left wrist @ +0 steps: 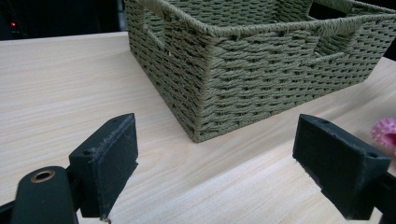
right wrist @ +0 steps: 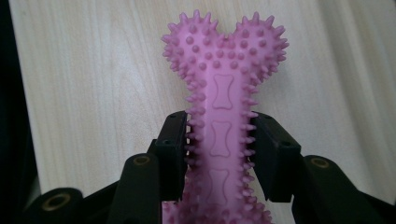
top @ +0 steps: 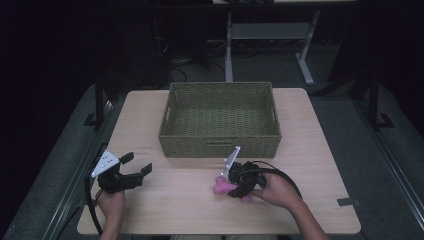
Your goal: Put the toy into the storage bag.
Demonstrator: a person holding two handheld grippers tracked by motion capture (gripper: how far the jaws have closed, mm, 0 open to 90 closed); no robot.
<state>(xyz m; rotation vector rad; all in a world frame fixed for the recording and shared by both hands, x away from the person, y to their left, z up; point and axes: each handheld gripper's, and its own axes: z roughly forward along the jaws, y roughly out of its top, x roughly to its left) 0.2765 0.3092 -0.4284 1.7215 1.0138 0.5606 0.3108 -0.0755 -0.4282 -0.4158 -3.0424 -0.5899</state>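
- Near right: right tongs (right wrist: 219, 154) pinch the shaft of a pink spiky bone toy (right wrist: 223, 93); pads press both sides, toy lying on the tabletop (top: 310, 150).
- Near left: left tongs (left wrist: 217, 163) spread wide, nothing between them, low over the tabletop.
- Far centre: green woven basket (top: 220, 142), just beyond the toy.

Pink spiked bone toy (right wrist: 223, 107): lower end cut off by the bottom edge in the right gripper view; in the high view largely covered by the right gripper (top: 239, 181); in the left gripper view a spiky tip alone, clipped at the right edge.
Woven basket (left wrist: 261, 70): far side cut off by the top edge in the left gripper view.
Left gripper (left wrist: 217, 163): body below the bottom edge.
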